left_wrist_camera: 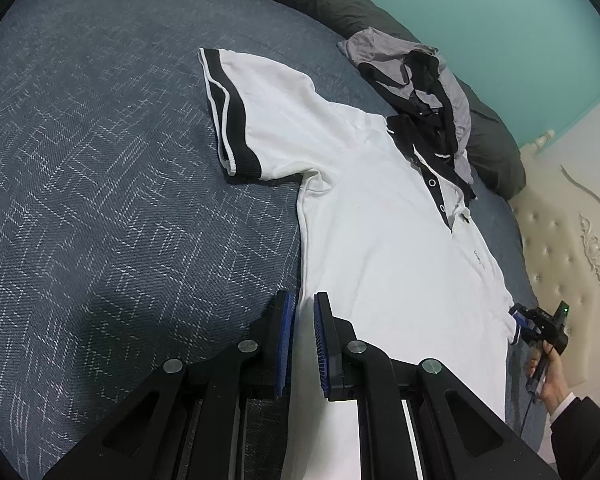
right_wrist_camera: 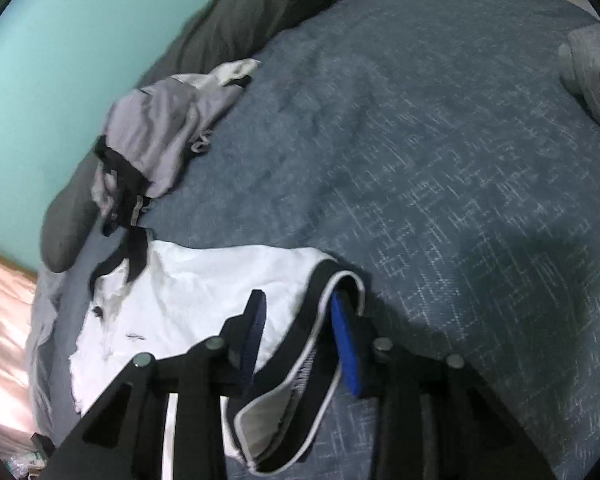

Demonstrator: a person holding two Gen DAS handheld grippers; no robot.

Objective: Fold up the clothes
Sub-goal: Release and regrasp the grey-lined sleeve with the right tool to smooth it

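Fabric of a white short-sleeved polo shirt with black trimmed cuffs and a black collar [left_wrist_camera: 380, 220] is lying spread flat, front up, on the blue-grey woven bedspread [left_wrist_camera: 100, 200] in front of me. I am holding my left gripper [left_wrist_camera: 304, 344] low over the near side edge of the shirt body, its blue-padded fingers [left_wrist_camera: 286, 344] parted with a narrow gap, one to each side of the white edge; nothing is being pinched between them that I can see. The shirt's left sleeve [left_wrist_camera: 236, 112] is stretching out flat toward the far left, black cuff outermost.

I am working my right gripper [right_wrist_camera: 300, 320] at the other sleeve, on the right side of the shirt. The black cuff with white piping [right_wrist_camera: 300, 368] is draped between its fingers, the bright blue pad [right_wrist_camera: 346, 344] lying against the cuff's outer side. The fingers are standing well apart, so the sleeve is sitting loosely between them rather than clamped. In the left wrist view that gripper is showing at the right, at the sleeve's end, with my hand [left_wrist_camera: 550, 376] and dark sleeve behind it.

Beyond the collar, a crumpled grey and black garment [left_wrist_camera: 424, 80] is resting partly on the collar and against a long dark grey bolster [left_wrist_camera: 340, 4] running along the teal wall [left_wrist_camera: 480, 20]. A cream tufted headboard [left_wrist_camera: 560, 240] is standing at the right.
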